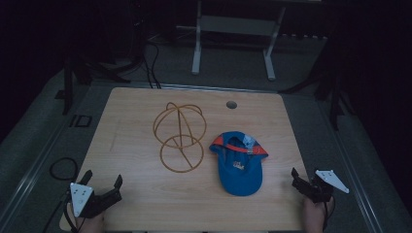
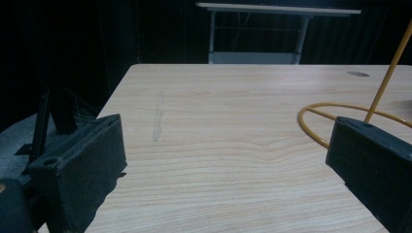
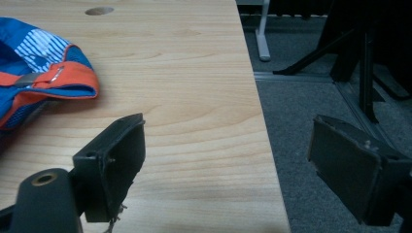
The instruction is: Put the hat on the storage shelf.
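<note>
At the near edge of a pale wooden counter, a person holds one hand-held gripper in each hand. The left hand-held gripper sits over the near left corner, a grey three-cornered plate on top, its two black jaws spread wide with nothing between them. In the left gripper view the same left hand-held gripper shows bare wood grain in the gap between its jaws. The right hand-held gripper sits at the near right edge of the counter, also carrying a grey plate. In the right gripper view the right hand-held gripper has its jaws wide apart and empty; one jaw is over the wood, the other over grey carpet floor beyond the counter's edge.

Farther in, right of centre, a blue cap lies upside down, its brim pointing toward the person and its orange-trimmed opening facing up. It is well apart from both grippers. Just beside it to the left stands a yellow wire stand, made of a flat ring on the counter with a rounded wire dome tilting above it; the cap and stand look close but not touching.

Near the far edge is a small round hole in the counter. Beyond, in a dark room, stands a white metal frame on the floor.
</note>
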`<action>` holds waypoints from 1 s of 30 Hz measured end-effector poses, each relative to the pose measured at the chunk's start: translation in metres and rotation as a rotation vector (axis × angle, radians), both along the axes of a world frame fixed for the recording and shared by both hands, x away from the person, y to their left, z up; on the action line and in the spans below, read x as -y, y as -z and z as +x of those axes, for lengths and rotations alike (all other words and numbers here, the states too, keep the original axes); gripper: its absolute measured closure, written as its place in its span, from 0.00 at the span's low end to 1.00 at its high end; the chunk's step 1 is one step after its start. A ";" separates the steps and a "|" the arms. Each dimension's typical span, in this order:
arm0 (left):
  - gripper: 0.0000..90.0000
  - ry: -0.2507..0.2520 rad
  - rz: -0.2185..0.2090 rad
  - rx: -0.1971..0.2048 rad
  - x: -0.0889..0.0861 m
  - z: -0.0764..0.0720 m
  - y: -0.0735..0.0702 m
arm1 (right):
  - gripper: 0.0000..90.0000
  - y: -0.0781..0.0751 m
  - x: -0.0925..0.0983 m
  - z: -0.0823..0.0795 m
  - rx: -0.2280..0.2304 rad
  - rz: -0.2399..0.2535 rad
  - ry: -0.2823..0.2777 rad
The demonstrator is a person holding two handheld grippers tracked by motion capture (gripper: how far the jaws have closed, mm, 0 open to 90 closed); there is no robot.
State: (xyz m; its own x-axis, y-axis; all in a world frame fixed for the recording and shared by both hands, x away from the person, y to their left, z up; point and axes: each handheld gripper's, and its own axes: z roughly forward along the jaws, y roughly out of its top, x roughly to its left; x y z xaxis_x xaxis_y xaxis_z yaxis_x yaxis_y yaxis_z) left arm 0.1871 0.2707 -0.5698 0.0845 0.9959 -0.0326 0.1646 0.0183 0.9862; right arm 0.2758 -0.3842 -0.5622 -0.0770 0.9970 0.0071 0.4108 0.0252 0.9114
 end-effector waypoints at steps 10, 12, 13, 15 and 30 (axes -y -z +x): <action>0.01 0.033 0.017 -0.018 0.002 0.000 -0.001 | 0.15 -0.005 -0.001 0.004 -0.014 0.000 -0.050; 0.01 0.042 0.006 -0.018 0.002 0.000 -0.001 | 0.15 -0.009 -0.001 0.006 -0.030 0.023 -0.072; 0.01 0.051 -0.002 -0.019 0.002 0.000 -0.002 | 0.15 -0.012 -0.001 0.007 -0.032 0.029 -0.082; 0.01 0.065 -0.015 -0.013 0.004 0.000 -0.002 | 0.15 -0.019 -0.003 0.009 -0.030 0.031 -0.095; 0.01 0.154 0.015 -0.057 0.018 0.001 -0.003 | 0.16 -0.058 -0.021 0.029 -0.027 0.067 -0.264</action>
State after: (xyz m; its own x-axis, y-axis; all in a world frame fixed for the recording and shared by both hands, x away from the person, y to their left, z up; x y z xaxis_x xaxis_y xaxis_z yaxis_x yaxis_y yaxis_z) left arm 0.1877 0.2529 -0.5671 0.2347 0.9717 -0.0271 0.2204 -0.0261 0.9751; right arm 0.3046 -0.3633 -0.5044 -0.3327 0.9398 0.0785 0.4226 0.0742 0.9033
